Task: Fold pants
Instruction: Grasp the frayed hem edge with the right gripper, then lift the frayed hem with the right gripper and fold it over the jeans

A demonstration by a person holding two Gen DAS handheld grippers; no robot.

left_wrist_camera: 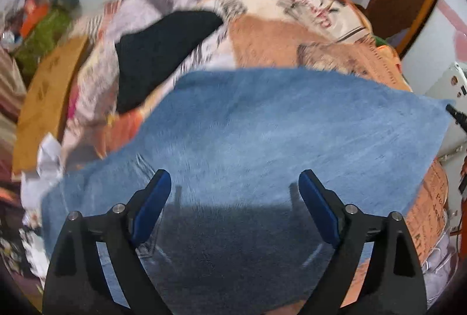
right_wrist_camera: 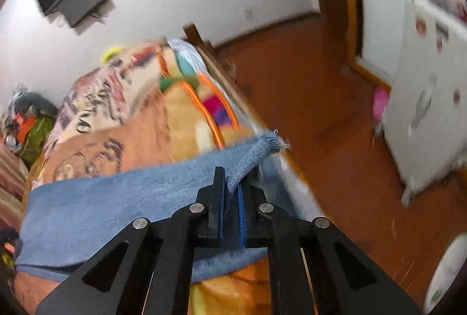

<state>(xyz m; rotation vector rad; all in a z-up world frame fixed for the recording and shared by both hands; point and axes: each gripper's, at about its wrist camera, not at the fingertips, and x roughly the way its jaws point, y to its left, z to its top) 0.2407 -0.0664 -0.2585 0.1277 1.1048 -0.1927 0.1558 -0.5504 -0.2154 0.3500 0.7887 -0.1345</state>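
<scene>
Tool inspection: both of my hand-held units, matte black with blue pads.

My left tool [left_wrist_camera: 235, 183] has two black angular fingers [left_wrist_camera: 324, 198] faced with dark blue pads, triangular cut-outs in the side plates, and round silver pivot pins. My right tool [right_wrist_camera: 232, 186] is of the same build: black linkage arms, blue pad faces, four silver pins across the joints.

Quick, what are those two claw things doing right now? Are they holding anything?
Left gripper: open, empty, over the blue pants.
Right gripper: shut on a corner of the blue pants.
</scene>
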